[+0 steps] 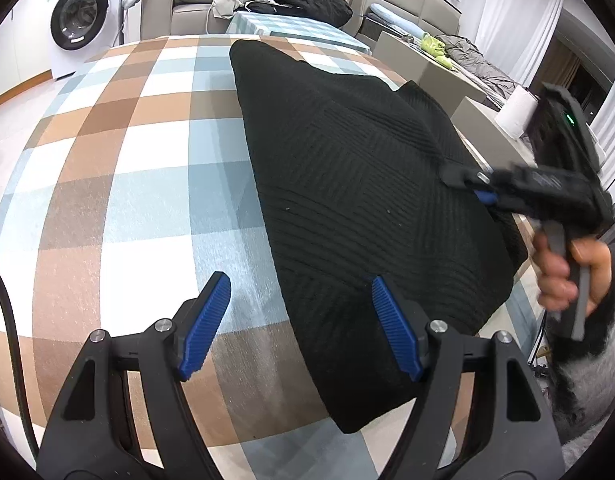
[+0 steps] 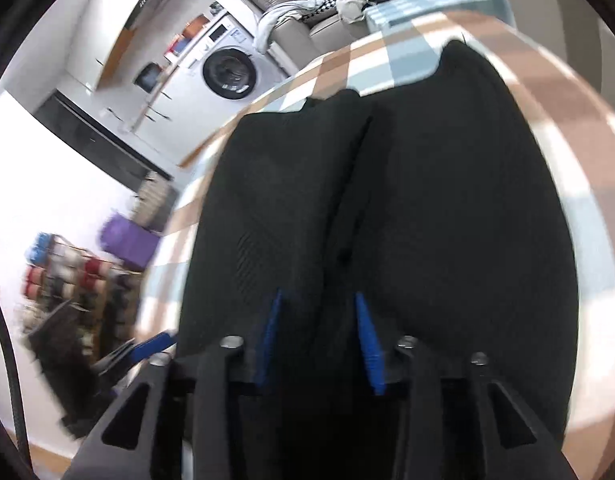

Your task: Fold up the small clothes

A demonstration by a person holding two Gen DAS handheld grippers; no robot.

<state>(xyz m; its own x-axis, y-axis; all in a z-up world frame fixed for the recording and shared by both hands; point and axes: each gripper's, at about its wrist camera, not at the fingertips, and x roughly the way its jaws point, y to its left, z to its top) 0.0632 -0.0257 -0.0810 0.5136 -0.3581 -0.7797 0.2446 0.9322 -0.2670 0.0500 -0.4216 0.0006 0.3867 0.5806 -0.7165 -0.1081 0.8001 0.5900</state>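
Both claws have black plastic frames with blue ribbed pads. Left claw (image 1: 301, 322) hangs spread wide at 6 o'clock in its own view, tilted down toward the table, nothing between its pads; the left pad (image 1: 205, 326) is over bare cloth and the right one over the garment's near edge, and whether it touches the knit cannot be told. Right claw (image 2: 319, 340) is partly spread, pointing down onto the garment, with dark knit filling the gap between its pads; whether the pads press on the knit cannot be told, since that view is blurred.

Largest is the tablecloth (image 1: 119, 184), a flat woven check of brown, pale blue and white squares, covering the table. On it lies the sweater (image 1: 347, 200), a black ribbed knit with fine lines running in angled panels, folded into a long, roughly wedge-shaped slab from 12 o'clock down to 6 o'clock in the left view. A raised fold ridge runs along its right side. In the right view a seam-like crease (image 2: 347, 184) splits the sweater into two rounded lobes.

At 3 o'clock in the left view, the person's right hand (image 1: 563, 268) wraps a grey handle, with the right claw's tip resting at the sweater's ridge.
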